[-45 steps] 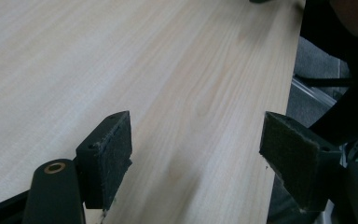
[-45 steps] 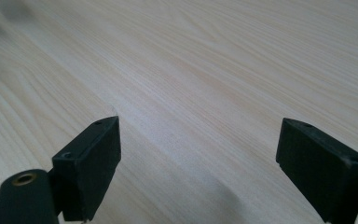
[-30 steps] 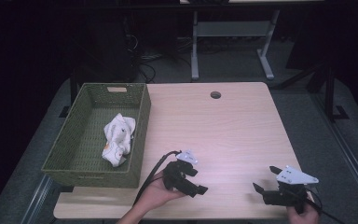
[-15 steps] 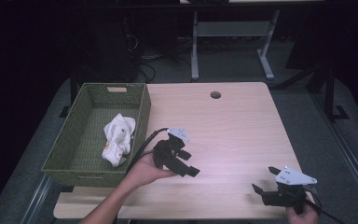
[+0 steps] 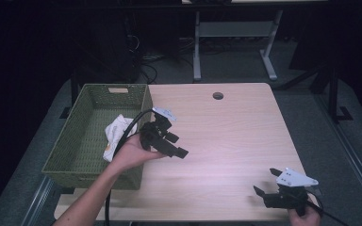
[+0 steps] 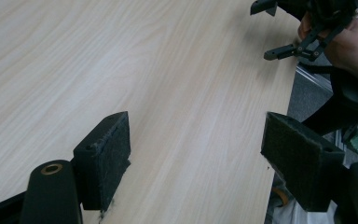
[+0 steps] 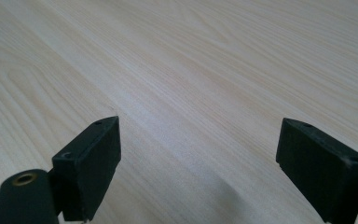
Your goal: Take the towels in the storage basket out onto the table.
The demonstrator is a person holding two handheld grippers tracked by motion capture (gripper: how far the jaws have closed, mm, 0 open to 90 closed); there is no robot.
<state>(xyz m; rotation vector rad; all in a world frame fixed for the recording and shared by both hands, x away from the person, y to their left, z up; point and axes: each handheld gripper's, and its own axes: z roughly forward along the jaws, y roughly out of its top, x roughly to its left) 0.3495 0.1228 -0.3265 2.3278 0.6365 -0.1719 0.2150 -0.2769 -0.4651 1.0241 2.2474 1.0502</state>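
Jaws of my left gripper (image 5: pixel 172 146) are standing wide with nothing between them, having just been opening, hovering beside the green woven basket (image 5: pixel 66 162). The crumpled white cloth (image 5: pixel 115 136) is lying inside that basket, near my left hand (image 5: pixel 132 153). My right gripper (image 5: pixel 268 186) is resting open and empty on the pale wooden table (image 5: pixel 226 132), well apart.

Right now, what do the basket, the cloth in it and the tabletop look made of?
Basket: woven fibre or plastic wicker, matte olive green; the mesh weave shows, the material is unclear. Cloth: soft crumpled fabric, white with yellowish patches. Tabletop: pale wood or wood-look laminate, smooth with a slight sheen; grain lines run across it.
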